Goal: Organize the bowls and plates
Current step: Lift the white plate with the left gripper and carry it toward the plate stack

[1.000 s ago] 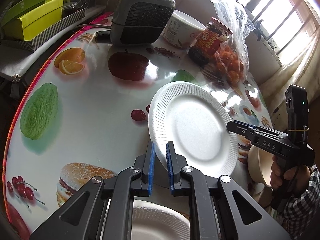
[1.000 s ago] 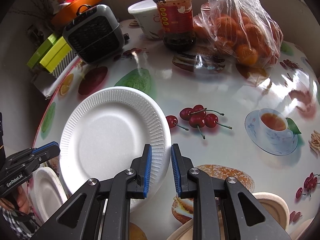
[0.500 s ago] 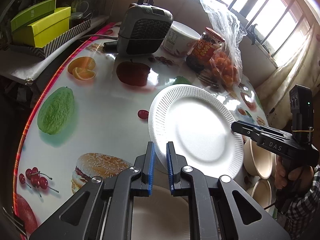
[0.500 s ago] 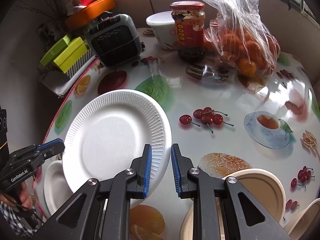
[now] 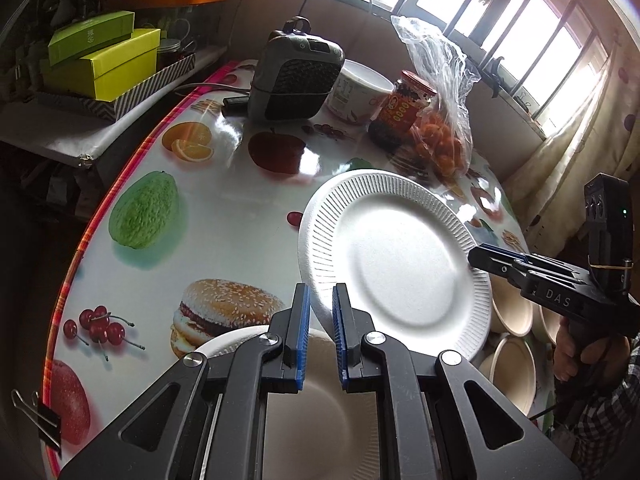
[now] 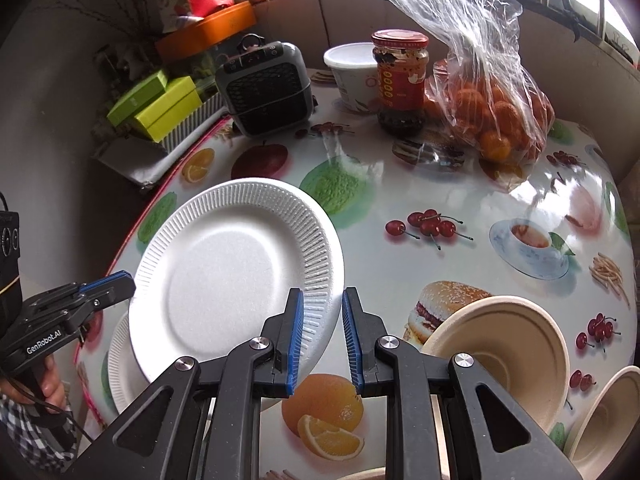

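my left claw (image 5: 319,316) and right claw (image 6: 322,320) each pinch opposite rims of one white plate (image 5: 394,264), tilted above the table (image 5: 224,208).

We are in a lived-in home dining corner: a round table (image 6: 460,184) under a glossy oilcloth printed with fruit, burgers and teacups fills the scene. At its far side we see a small grey portable heater (image 6: 266,88), a red-lidded glass jar of dark sauce (image 6: 400,80), a white tub (image 6: 352,72) and a clear plastic bag of oranges (image 6: 496,112). Far right we find barred windows (image 5: 532,40) with a pale curtain (image 5: 568,152); far left, lime-green cardboard boxes (image 5: 104,56) sit stacked on a cluttered shelf.
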A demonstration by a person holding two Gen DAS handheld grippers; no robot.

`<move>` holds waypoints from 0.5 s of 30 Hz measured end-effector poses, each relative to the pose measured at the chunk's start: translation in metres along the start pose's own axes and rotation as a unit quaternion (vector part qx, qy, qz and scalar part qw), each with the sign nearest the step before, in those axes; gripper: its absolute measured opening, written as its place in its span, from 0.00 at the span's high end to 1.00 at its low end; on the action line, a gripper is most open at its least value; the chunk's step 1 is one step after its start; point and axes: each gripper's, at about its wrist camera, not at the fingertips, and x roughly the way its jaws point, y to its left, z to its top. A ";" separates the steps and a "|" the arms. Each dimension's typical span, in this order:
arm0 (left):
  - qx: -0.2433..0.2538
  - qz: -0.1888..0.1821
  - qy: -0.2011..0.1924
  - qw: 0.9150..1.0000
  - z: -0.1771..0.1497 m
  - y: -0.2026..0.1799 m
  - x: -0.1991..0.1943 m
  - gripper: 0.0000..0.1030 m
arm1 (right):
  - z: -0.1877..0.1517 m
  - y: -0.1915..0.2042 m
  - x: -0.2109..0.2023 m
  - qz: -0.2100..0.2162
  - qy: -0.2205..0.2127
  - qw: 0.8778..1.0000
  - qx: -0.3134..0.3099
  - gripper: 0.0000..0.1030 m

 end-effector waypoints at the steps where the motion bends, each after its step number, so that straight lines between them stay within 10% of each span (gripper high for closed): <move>1: 0.000 0.000 -0.001 1.000 -0.001 0.000 -0.002 0.89 | -0.001 0.001 -0.002 0.000 -0.001 1.000 -0.001 0.81; 15: 0.012 0.012 -0.012 1.000 -0.027 0.003 -0.022 0.89 | -0.024 0.018 -0.015 0.007 -0.005 1.000 -0.004 0.81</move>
